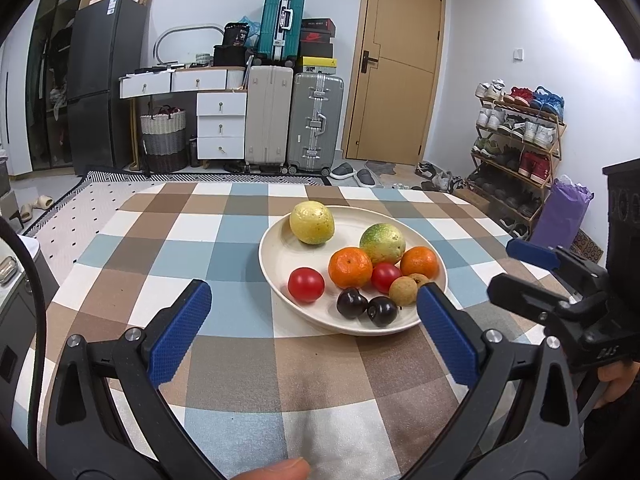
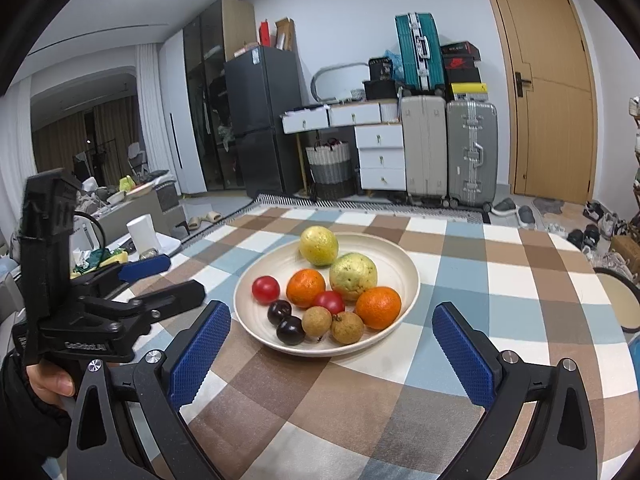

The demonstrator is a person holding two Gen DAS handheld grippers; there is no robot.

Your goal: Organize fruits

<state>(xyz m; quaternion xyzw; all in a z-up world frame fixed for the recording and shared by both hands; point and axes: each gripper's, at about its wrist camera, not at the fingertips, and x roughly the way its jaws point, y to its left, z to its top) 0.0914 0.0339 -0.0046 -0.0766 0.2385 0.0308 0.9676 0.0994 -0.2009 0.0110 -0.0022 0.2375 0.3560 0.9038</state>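
Fruits heaped on cream plate; left gripper and right gripper spread wide, empty, before plate.

Checked tablecloth; 3 suitcases

Cream plate; yellow guava, green-yellow speckled guava; two orange tangerines; two red tomatoes; two dark purple plums; two tan longans; tablecloth checked brown, blue, white; blue textured gripper pads.
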